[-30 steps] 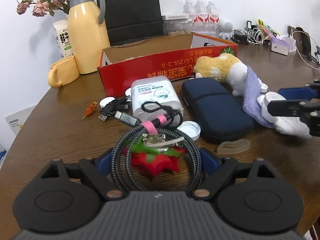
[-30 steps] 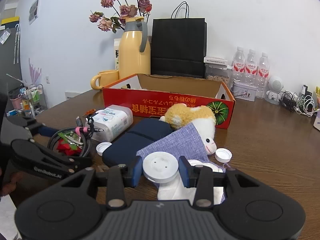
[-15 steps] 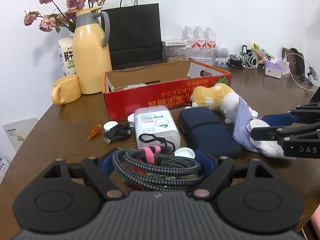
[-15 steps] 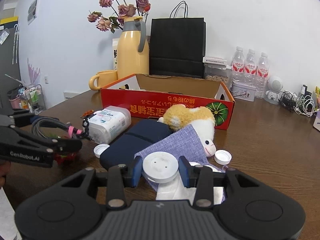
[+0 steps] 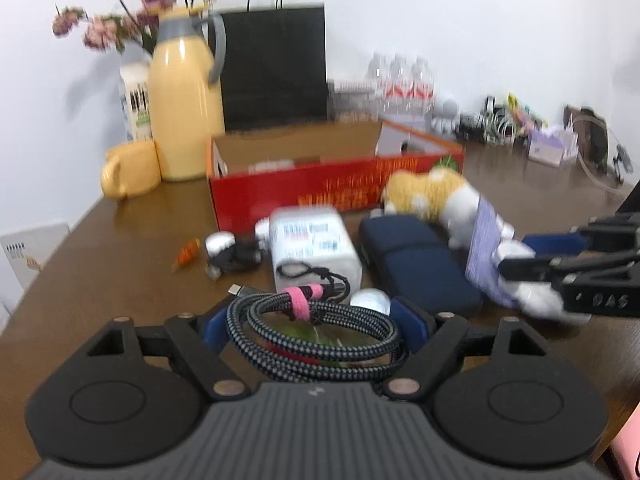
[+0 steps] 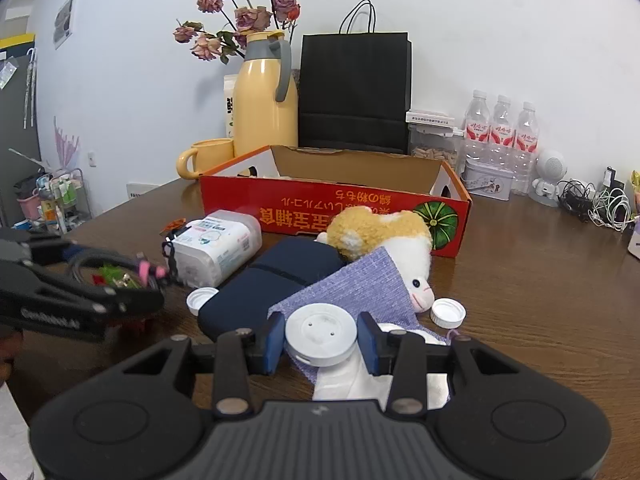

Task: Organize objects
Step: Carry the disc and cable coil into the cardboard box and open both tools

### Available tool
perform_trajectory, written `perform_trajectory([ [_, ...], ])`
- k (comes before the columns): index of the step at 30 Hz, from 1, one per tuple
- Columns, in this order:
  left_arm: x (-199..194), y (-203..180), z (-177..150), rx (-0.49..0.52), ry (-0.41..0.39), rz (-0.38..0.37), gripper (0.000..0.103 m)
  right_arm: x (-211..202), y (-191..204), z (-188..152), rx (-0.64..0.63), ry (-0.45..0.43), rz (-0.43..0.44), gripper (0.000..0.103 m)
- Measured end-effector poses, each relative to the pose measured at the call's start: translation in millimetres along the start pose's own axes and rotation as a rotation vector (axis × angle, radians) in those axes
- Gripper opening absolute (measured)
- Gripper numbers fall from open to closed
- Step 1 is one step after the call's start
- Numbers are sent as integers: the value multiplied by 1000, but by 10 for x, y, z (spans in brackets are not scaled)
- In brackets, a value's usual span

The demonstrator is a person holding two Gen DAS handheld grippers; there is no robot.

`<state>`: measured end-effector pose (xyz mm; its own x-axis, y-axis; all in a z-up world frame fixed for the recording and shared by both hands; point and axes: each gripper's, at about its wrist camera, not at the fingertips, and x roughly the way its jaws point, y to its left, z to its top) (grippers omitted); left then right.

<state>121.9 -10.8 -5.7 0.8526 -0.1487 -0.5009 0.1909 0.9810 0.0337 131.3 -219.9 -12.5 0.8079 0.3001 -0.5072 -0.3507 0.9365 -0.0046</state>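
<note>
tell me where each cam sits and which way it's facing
Left wrist: on the left gripper, looking over the coiled braided cable between its blue pads toward the red cardboard box; right gripper enters at the right.
Right wrist: on the right gripper, pads around a round white plastic disc, facing the same box; left gripper at left.
Shared: box, yellow jug.

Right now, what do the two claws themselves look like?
Both match: black frames with ribbed grey housings, round side discs, copper-coloured pivot pins, blue pads on the fingers. The left claw bears white lettering along its side; the right claw does too.
</note>
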Motion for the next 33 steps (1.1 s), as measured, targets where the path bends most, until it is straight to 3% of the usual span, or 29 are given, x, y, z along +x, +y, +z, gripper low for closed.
perform_trajectory([
  [8, -45, 53, 386, -29, -122, 23, 83, 32, -9, 158, 0, -39, -1, 38],
  [16, 274, 206, 1037, -116, -228, 55, 83, 218, -135, 838, 8, -175, -15, 38],
  [27, 1066, 317, 1592, -168, -220, 89, 83, 1135, -406, 1622, 55, -158, -40, 38],
  [33, 1485, 385, 1591, -167, -160, 106, 83, 1639, -427, 1629, 60, -99, -37, 38],
])
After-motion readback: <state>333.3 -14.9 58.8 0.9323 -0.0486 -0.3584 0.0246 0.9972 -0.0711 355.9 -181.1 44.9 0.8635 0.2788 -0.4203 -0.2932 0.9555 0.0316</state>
